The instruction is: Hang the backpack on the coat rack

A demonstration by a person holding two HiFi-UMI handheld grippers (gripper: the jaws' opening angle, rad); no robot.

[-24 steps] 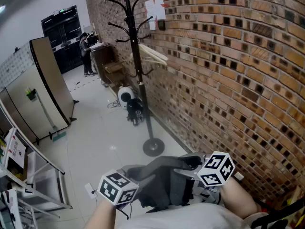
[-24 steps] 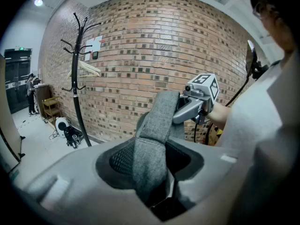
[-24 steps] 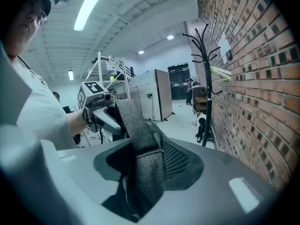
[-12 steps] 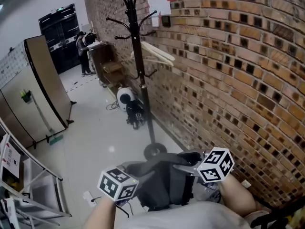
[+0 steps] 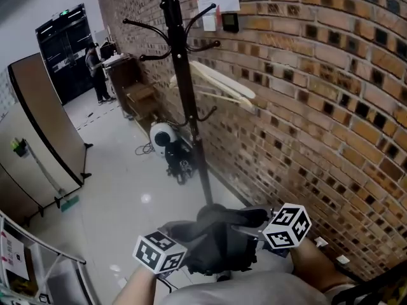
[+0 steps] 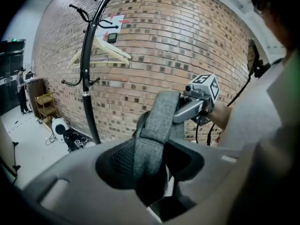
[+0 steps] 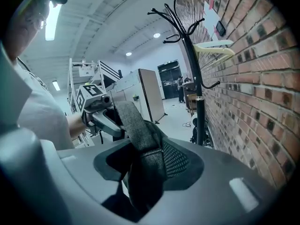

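Note:
A dark grey backpack (image 5: 219, 245) hangs low in the head view between my two grippers. My left gripper (image 5: 166, 253) is shut on one grey shoulder strap (image 6: 152, 125). My right gripper (image 5: 272, 227) is shut on the other strap (image 7: 140, 135). Each gripper view shows its strap running out of the jaws and the opposite gripper across the bag. The black coat rack (image 5: 189, 113) stands right ahead against the brick wall, with curved hooks (image 5: 143, 27) at several heights. It also shows as a black coat rack (image 6: 89, 78) in the left gripper view and as a coat rack (image 7: 194, 69) in the right one. Its base is hidden behind the backpack.
Pale wooden hangers (image 5: 222, 84) hang on the rack. The brick wall (image 5: 318, 107) runs along the right. A white round device with cables (image 5: 166, 138) lies beyond the rack's foot. A brown partition (image 5: 44, 126) and a metal frame (image 5: 38, 259) stand at the left. A person (image 5: 95, 72) stands far back.
The coat rack has come nearer and stands larger in the head view. Both grippers have stayed shut on the straps, with the backpack still low between them.

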